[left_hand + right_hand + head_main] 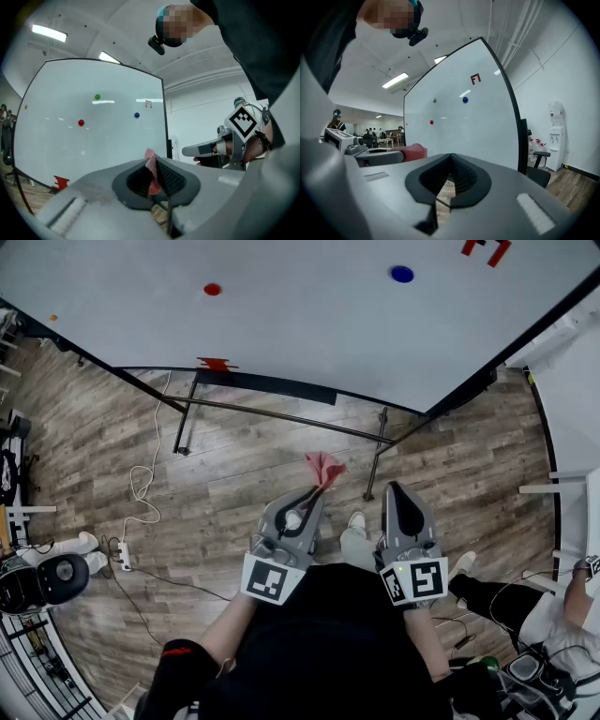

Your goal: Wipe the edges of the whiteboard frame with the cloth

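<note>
An open office: whiteboard (300,324), swivel chair (539,176), water dispenser (557,124), people (374,133) at distant desks (390,139).
</note>
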`<control>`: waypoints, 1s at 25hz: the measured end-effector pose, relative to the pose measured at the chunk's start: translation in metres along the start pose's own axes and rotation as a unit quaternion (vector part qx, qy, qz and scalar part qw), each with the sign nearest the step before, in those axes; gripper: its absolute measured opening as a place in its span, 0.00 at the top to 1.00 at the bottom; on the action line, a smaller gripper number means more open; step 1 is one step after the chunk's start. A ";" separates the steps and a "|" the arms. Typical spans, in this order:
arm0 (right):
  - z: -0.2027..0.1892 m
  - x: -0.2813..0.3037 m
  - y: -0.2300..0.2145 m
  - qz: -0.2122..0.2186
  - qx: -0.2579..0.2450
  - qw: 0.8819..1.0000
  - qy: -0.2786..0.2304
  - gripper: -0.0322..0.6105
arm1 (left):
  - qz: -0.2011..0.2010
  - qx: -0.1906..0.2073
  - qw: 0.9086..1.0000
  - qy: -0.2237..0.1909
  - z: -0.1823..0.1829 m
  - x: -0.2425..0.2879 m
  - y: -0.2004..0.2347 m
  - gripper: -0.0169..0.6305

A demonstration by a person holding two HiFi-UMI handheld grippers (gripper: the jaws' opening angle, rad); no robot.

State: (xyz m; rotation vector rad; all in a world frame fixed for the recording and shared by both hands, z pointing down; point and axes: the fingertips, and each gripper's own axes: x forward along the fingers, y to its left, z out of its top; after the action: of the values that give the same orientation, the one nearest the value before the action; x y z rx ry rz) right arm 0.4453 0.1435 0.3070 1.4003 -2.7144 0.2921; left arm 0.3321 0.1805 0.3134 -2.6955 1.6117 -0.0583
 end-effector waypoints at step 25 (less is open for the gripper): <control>-0.009 0.018 0.017 -0.105 0.011 0.994 -0.025 0.95 | -0.109 0.028 0.994 -0.006 -0.018 0.008 0.039 0.95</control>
State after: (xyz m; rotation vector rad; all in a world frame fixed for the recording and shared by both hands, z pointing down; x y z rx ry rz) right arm 0.4206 0.1402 0.3164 1.7029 -2.5790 0.2773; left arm 0.3012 0.1553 0.3312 -2.8092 1.2856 -0.0845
